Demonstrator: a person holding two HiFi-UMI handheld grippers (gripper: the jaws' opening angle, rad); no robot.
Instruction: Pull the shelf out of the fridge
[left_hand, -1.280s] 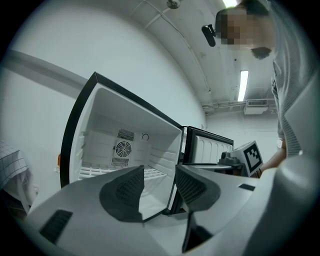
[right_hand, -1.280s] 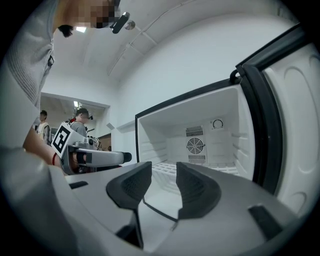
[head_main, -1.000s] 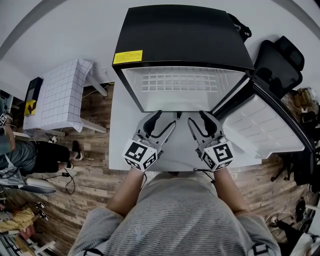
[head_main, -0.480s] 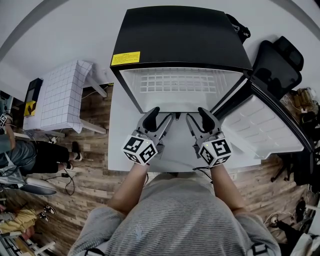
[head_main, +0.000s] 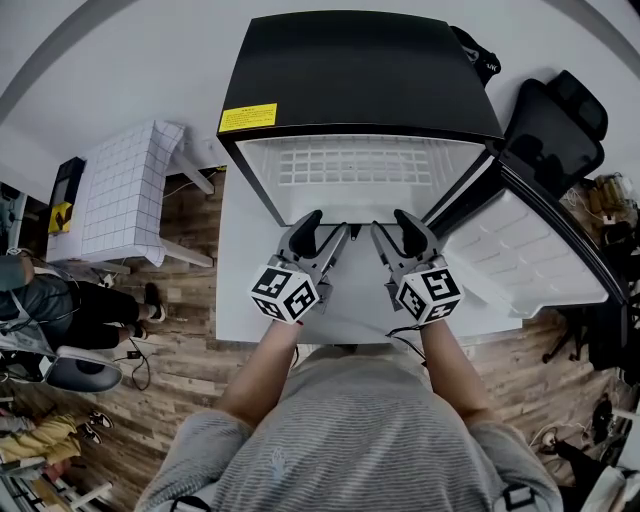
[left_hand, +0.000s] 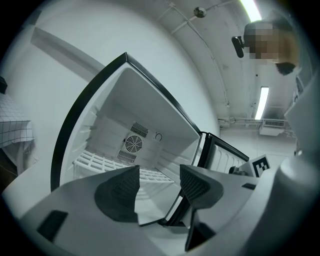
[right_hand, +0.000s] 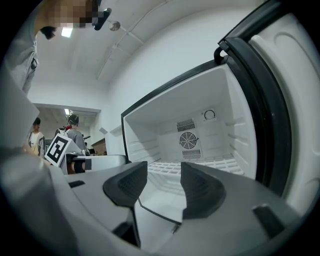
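Showing the approach stage of the task: the fridge (head_main: 360, 70) stands on a white table (head_main: 240, 290) with its door (head_main: 520, 250) swung wide to the right, and the white wire shelf (head_main: 355, 165) lies fully seated inside the cabinet, low down in front of the rear fan grille, not yet drawn out. The left gripper (left_hand: 160, 177) and the right gripper (right_hand: 164, 175) hang side by side just before the opening, both aimed inward. The left jaws stand apart with only the fridge interior visible between the pads; the right jaws have just been opening and are likewise spread wide, with nothing clasped between them. Judged from this, the door is dealt with, while reaching the shelf's front edge, gripping it and sliding it out all remain. In the head view it cannot be told whether the jaw tips have crossed the cabinet's threshold or merely lie near it. In both gripper views the gripper's own body masks the cabinet floor and the nearest part of the shelf's front rail, and the side ledges carrying the shelf are hard to make out.
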